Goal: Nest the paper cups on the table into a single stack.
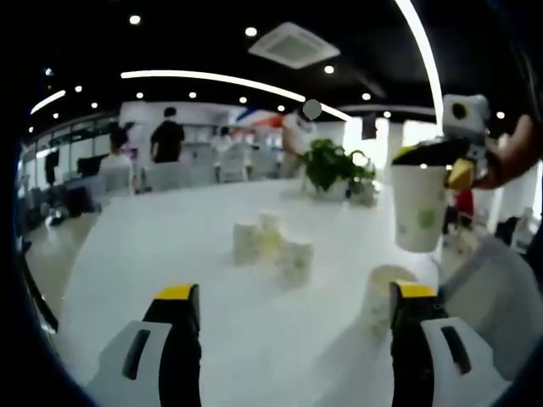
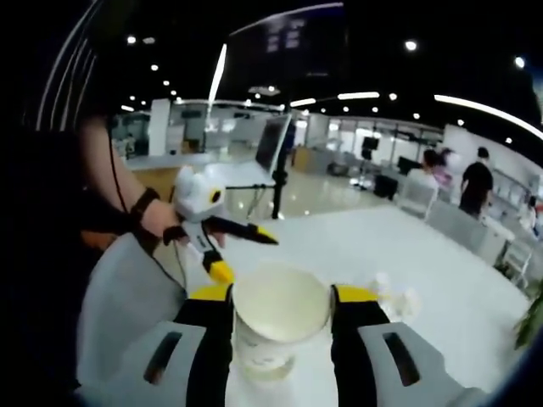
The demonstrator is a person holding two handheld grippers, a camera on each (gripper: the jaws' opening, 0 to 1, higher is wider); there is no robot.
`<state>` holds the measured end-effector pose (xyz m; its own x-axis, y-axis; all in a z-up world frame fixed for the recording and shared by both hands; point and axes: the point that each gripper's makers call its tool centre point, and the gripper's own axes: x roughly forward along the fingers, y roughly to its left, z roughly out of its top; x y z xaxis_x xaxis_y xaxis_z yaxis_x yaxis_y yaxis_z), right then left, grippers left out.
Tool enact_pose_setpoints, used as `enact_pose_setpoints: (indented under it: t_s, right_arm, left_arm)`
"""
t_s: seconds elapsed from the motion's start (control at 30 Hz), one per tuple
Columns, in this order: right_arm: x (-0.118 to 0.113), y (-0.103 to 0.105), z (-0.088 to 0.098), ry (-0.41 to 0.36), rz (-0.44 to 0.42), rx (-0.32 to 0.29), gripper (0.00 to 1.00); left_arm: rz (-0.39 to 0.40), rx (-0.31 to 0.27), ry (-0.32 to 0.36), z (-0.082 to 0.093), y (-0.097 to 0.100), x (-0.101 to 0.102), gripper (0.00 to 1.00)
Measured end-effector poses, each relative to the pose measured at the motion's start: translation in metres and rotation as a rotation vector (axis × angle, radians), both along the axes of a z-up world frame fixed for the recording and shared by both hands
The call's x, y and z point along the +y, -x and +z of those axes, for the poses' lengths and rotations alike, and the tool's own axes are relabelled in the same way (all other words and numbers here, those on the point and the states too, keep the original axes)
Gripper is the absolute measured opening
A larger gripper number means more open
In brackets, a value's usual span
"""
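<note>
The right hand-held gripper (image 2: 280, 309) is clamped on a cup (image 2: 280, 326), lifted above the white worktop (image 1: 170, 246). The left hand-held gripper (image 1: 293, 297) has its jaws wide apart around nothing, low over the worktop. A cup (image 1: 382, 292) stands just beside its right jaw; three more cups (image 1: 271, 242) cluster mid-worktop, near a plant (image 1: 335, 165).

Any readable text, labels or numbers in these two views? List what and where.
None readable.
Held paper cup: green print, blurred, no letters made out.
Cups on the table: faint print, too blurred.
Far wall: red and blue graphic, too small to read.
Dark hanging panel: faint marks, illegible.
</note>
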<state>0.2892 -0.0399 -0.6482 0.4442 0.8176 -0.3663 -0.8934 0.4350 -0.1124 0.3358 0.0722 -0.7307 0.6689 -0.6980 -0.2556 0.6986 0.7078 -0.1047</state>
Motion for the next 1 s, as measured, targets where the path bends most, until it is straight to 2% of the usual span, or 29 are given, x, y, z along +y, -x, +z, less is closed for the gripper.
enact_pose_setpoints:
  t_s: [1.0]
  right_arm:
    - [0.006, 0.001, -0.037, 0.016, -0.004, 0.049, 0.42]
  left_arm:
    - [0.001, 0.017, -0.013, -0.003, 0.004, 0.003, 0.91]
